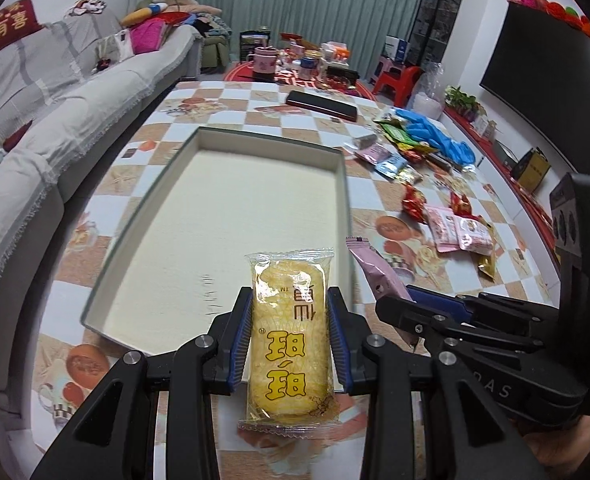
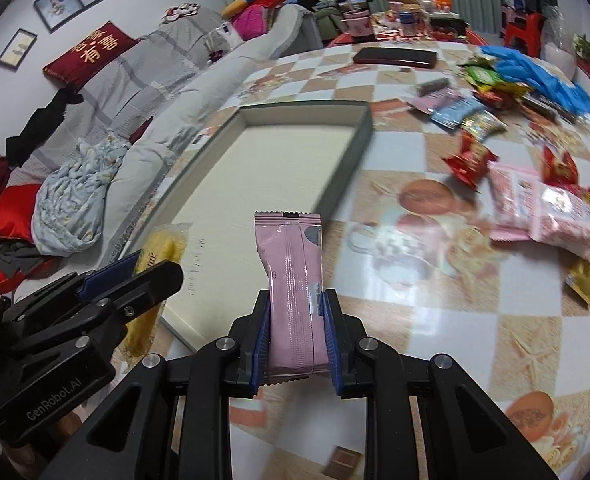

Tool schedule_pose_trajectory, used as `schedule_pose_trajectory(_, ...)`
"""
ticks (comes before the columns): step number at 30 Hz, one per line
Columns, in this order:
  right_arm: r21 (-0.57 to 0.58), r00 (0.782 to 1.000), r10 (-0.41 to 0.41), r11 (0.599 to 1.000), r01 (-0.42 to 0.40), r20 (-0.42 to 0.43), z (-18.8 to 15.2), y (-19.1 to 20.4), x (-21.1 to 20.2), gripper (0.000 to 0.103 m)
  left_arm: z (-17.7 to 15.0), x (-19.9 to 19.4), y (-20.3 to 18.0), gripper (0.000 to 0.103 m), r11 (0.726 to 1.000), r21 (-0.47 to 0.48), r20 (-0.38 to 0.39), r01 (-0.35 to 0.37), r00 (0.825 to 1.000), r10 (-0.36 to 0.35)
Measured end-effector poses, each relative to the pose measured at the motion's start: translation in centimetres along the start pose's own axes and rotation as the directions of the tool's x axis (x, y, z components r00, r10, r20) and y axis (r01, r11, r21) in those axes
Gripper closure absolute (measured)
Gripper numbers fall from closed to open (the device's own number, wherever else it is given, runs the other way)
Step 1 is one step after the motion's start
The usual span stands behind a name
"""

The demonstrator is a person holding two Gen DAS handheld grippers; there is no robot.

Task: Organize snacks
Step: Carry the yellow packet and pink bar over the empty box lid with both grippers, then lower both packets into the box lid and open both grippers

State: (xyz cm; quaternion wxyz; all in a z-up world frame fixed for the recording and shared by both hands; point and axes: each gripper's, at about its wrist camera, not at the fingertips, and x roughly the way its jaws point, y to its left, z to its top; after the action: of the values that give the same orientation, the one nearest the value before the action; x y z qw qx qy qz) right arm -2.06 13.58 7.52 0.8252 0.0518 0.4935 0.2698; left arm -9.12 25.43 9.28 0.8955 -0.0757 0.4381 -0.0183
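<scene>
My left gripper is shut on a yellow snack packet in clear wrap, held lengthwise above the near edge of a shallow grey box with a cream floor. My right gripper is shut on a pink snack packet, upright between the blue pads, just right of the box. In the left wrist view the pink packet and right gripper show at the right. In the right wrist view the yellow packet and left gripper show at the left.
Loose snack packets and blue gloves lie on the checkered tablecloth right of the box. A dark flat case lies beyond the box. A grey sofa runs along the table's left side.
</scene>
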Motion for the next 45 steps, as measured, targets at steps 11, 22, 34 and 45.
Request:
schedule_pose_trajectory(11,-0.113,1.0,-0.009,0.994,0.01,0.005,0.9,4.3,1.6,0.077,0.4,0.4,5.8,0.065,0.995,-0.066,-0.015,-0.072,0.997,0.071)
schedule_pose_trajectory(22,-0.158,0.999,-0.029,0.987,0.034,0.033,3.5,5.0,2.8,0.077,2.0,3.0,6.2,0.065,0.991,-0.004,-0.046,-0.131,0.99,0.13)
schedule_pose_trajectory(34,-0.035,0.997,-0.043,0.998,0.046,0.07,4.6,1.4,1.8,0.077,7.8,8.3,5.4,0.064,0.975,0.122,0.059,-0.184,0.982,0.178)
schedule_pose_trajectory(45,-0.041,0.997,-0.026,0.999,0.029,0.072,4.1,1.4,1.6,0.077,4.1,11.0,7.0,0.064,0.97,0.069,-0.058,-0.233,0.97,0.237)
